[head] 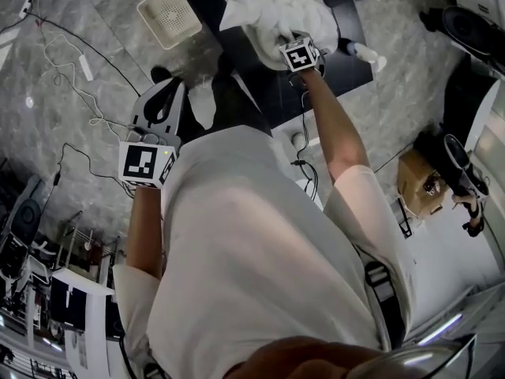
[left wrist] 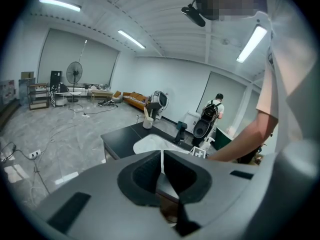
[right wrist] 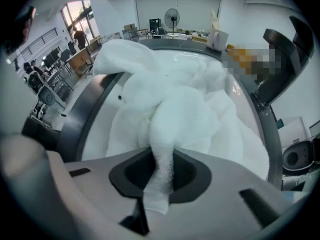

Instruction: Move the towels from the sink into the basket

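Between the fingers of the right gripper (right wrist: 160, 184): a twisted strand of the top towel (right wrist: 175, 109), clamped firmly, probably so the whole cloth can be lifted by that one fold.
Right gripper pose: pointing steeply down into the basin from above, with the person's arm stretched forward over it, which suits a straight pull upward.
Towels: a loose white heap filling the sink (right wrist: 102, 121). The gripped one rises from the middle of the heap. How many lie there cannot be told.
Sink surround: black tabletop (left wrist: 120, 139), with a black faucet (right wrist: 282, 54) at the basin's edge, apart from the grip.
Left gripper (left wrist: 161, 170): fingers together with nothing between them. It is held low beside the person's body, well apart from the sink, and seems to be kept out of the way.
Basket (head: 168, 13): pale and square, on the grey floor (head: 95, 22) beside the tabletop, well apart from both grippers. No towel shows inside it.
Task stage, as a judgement: an early pick-up, with the lift and the carry to the basket not yet done.
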